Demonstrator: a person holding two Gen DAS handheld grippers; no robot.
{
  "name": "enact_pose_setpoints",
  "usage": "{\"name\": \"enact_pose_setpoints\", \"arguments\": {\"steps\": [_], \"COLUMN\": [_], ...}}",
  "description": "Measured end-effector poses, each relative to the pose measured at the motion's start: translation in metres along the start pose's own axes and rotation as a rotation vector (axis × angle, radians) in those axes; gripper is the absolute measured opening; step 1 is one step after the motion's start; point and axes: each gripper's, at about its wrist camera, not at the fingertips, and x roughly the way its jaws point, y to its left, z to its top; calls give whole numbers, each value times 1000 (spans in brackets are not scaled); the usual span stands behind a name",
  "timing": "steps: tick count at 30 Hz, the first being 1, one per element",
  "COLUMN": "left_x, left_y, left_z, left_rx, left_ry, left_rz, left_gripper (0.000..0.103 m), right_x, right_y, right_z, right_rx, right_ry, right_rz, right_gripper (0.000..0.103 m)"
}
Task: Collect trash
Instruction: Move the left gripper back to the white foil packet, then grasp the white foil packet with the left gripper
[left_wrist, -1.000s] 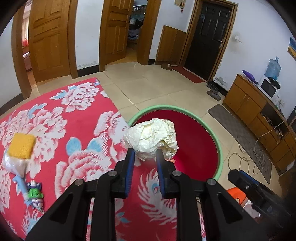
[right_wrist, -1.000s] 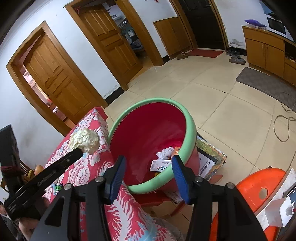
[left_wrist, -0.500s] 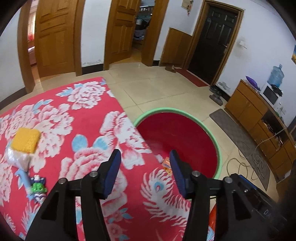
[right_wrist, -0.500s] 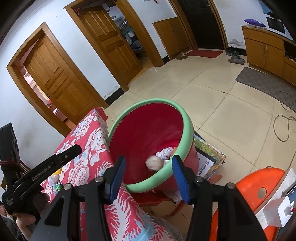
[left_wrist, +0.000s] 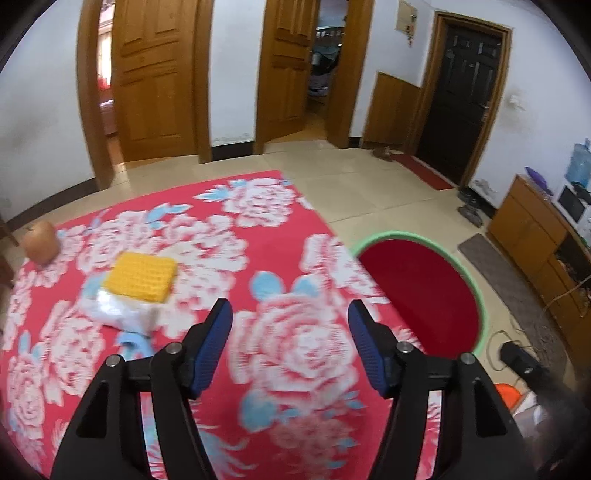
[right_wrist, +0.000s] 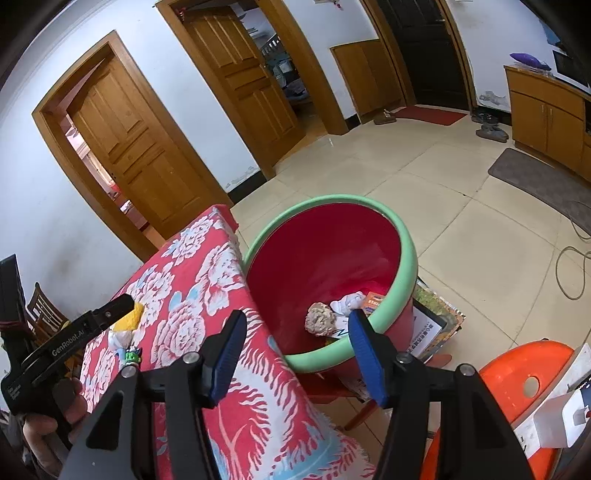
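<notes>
My left gripper (left_wrist: 290, 314) hangs over the red floral tablecloth (left_wrist: 303, 354), jaws opening, nothing between them. To its right stands the red bin with a green rim (left_wrist: 480, 306). In the right wrist view my right gripper (right_wrist: 297, 321) is above the table's corner, in front of the bin's rim (right_wrist: 406, 258), jaws opening and empty. A crumpled paper ball (right_wrist: 320, 319) lies in the bin beside a white tissue (right_wrist: 347, 301) and an orange card (right_wrist: 375, 300). On the cloth lie a yellow sponge (left_wrist: 140, 276) and a white plastic bag (left_wrist: 118, 314).
A brown round thing (left_wrist: 40, 242) sits at the cloth's far left, a small green toy (right_wrist: 132, 356) by the bag. Books (right_wrist: 436, 325) lie under the bin. An orange stool (right_wrist: 517, 373) with a white box (right_wrist: 561, 413) stands at the right. A cable (right_wrist: 569, 269) lies on the tiled floor.
My left gripper opened, let the paper ball drop into the bin, and pulled back left over the cloth. The right gripper's jaws stand a little wider.
</notes>
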Motion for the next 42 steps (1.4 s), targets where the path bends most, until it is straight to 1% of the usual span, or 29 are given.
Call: {"name": "enact_pose_setpoints", "arguments": {"steps": [2,3,7,12,14,18,21,26,32,34,36,37,38,42], "left_x": [0,0,-3,-1,3,16,25,35,46,47,47,47,48,56], "left_y": [13,21,45,82,94,116,129,138,141,140,139,138,137,135], "left_z": [0,0,-1,-3,-3,-5,-7,-11,-12,-13,-13,-13,-12,-9], "left_rx": [3,6,12,-17,-18,-11,-29,-57,-45,-53,-72,-79,-88,-120], "left_ry": [9,14,16,24,29,62,87,97,89,87,84,82,78,84], "left_rz": [23,47,120,201,229,279,270,246,232,209,183,174,166,163], "left_gripper": [65,65,65,66,70,71,71,71,71,72,76,82,86,87], "right_x": [0,0,0,3,5,8,10,15,17,18,19,20,22,25], "right_y": [4,5,10,20,24,33,39,46,51,52,53,53,54,56], "right_z": [-1,-1,-3,-7,-8,-10,-12,-13,-14,-14,-15,-15,-15,-17], "right_rx": [-7,-8,-14,-30,-38,-51,-65,-78,-90,-93,-94,-96,-98,-98], "right_ry": [1,1,4,19,24,33,41,57,66,68,72,76,80,91], "right_rz": [2,2,5,10,11,8,-1,-15,-25,-27,-28,-26,-23,-10], "right_gripper": [65,67,70,74,76,77,78,79,79,79,80,80,80,80]}}
